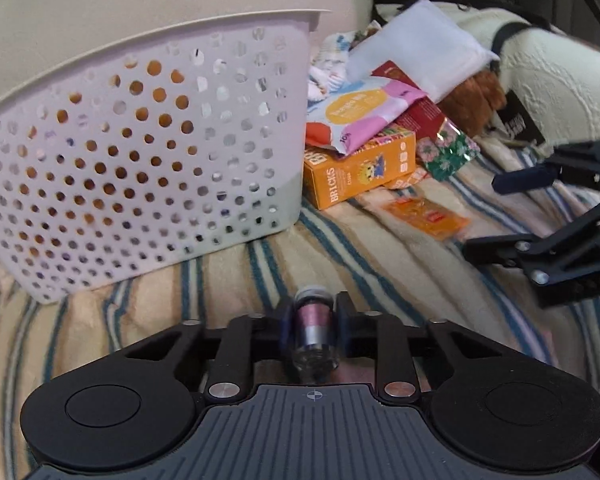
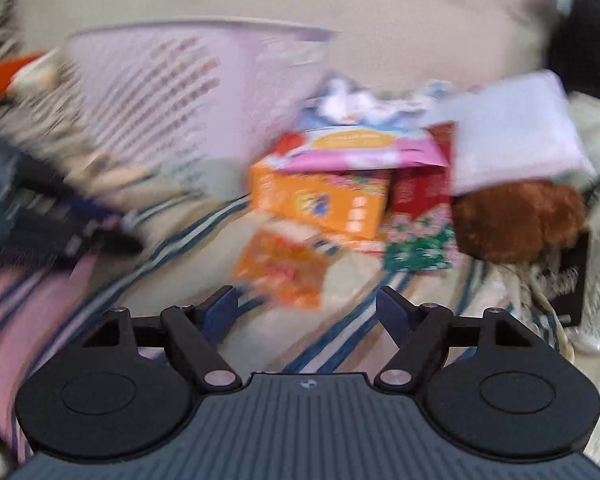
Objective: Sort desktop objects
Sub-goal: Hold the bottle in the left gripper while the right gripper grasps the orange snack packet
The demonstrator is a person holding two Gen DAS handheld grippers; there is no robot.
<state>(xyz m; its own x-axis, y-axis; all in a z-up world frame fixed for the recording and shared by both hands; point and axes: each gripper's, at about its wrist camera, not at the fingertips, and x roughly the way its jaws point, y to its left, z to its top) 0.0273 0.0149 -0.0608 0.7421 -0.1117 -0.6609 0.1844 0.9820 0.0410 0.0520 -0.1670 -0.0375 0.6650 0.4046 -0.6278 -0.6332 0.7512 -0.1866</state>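
Striped blanket (image 1: 380,248); basket (image 1: 140,140) left, bottle (image 1: 314,334) between left jaws.

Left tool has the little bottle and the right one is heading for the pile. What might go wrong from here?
1. The small bottle sits between the left tool's fingers lengthwise; being smooth and round, it may slip on the way to the basket.
2. The right tool is open over the flat orange packet; a thin packet on the soft striped blanket is easy to miss, or fabric gets pinched.
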